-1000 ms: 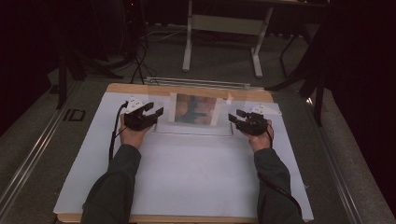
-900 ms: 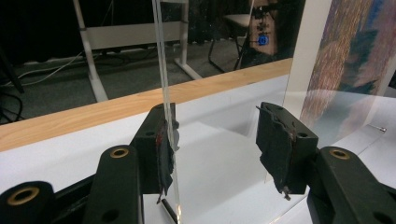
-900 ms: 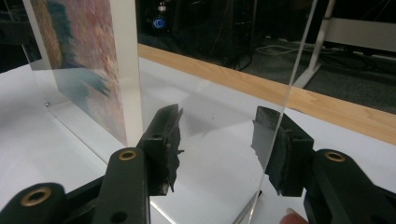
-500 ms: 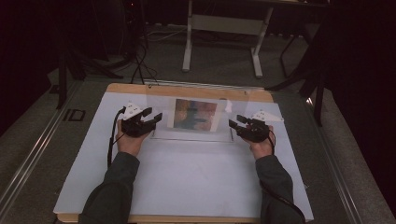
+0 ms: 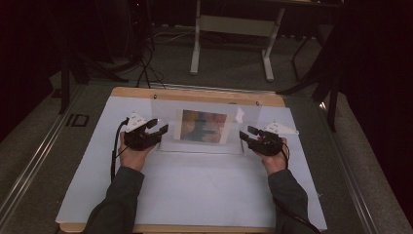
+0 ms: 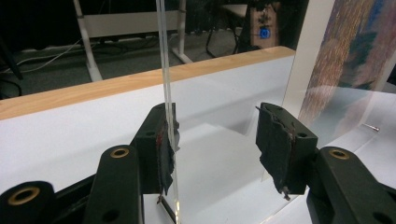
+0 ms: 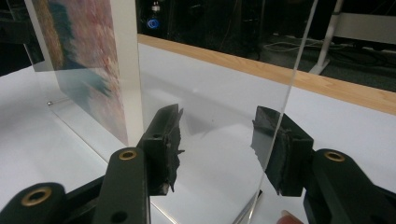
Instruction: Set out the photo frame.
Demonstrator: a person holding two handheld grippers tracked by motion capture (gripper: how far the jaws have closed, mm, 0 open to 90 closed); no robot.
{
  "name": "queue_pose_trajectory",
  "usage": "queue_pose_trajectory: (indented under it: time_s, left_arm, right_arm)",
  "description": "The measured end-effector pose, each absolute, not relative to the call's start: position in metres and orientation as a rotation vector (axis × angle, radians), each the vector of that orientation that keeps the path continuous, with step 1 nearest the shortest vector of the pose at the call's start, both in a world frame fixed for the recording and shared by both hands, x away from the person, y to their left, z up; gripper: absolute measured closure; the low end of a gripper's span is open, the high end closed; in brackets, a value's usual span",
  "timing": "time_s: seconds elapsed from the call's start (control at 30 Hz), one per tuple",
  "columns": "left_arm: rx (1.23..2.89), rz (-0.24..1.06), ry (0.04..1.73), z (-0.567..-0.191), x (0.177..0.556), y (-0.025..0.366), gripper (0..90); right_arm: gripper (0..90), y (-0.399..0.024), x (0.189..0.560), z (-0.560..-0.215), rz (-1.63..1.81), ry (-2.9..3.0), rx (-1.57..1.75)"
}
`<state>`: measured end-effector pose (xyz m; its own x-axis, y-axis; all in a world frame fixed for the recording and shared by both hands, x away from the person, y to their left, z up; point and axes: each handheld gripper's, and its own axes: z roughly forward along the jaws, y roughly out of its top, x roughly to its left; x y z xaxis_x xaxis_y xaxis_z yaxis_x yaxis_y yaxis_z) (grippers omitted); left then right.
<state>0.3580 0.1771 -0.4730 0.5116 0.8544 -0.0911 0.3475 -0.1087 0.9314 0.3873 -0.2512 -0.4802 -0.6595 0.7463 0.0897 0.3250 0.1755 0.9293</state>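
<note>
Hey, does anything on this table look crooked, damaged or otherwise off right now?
The pads on both grippers look worn: the left gripper's pads are frayed and ragged at the edges, and the right gripper's pads look chipped. The clear acrylic stand with the picture stands upright and intact.

Wooden table (image 5: pixel 146 92), white sheet (image 5: pixel 195 195) covering it; clear acrylic frame (image 5: pixel 168 109) on sheet.

Clear acrylic frame (image 5: pixel 202 127) holds a multicoloured mottled picture (image 5: pixel 203 126).
</note>
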Motion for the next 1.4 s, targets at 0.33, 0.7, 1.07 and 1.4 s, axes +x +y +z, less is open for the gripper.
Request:
queue_pose_trajectory:
  time_s: [0.33,0.7,1.07,1.4]
  left_arm:
    - [1.679,0.586,1.034,-0.469,0.35,0.176,47.9]
    - [1.672,0.569,1.053,-0.473,0.345,0.177,47.9]
    - [1.678,0.558,1.05,-0.474,0.343,0.178,47.9]
    - [1.667,0.559,1.039,-0.477,0.341,0.179,47.8]
  right_arm:
    - [50.7,-0.254,0.376,-0.478,1.494,2.07,1.014]
    - [51.1,-0.254,0.375,-0.48,1.503,2.076,1.0]
    - [51.5,-0.255,0.374,-0.482,1.513,2.083,0.986]
    - [52.8,-0.257,0.374,-0.483,1.528,2.093,0.963]
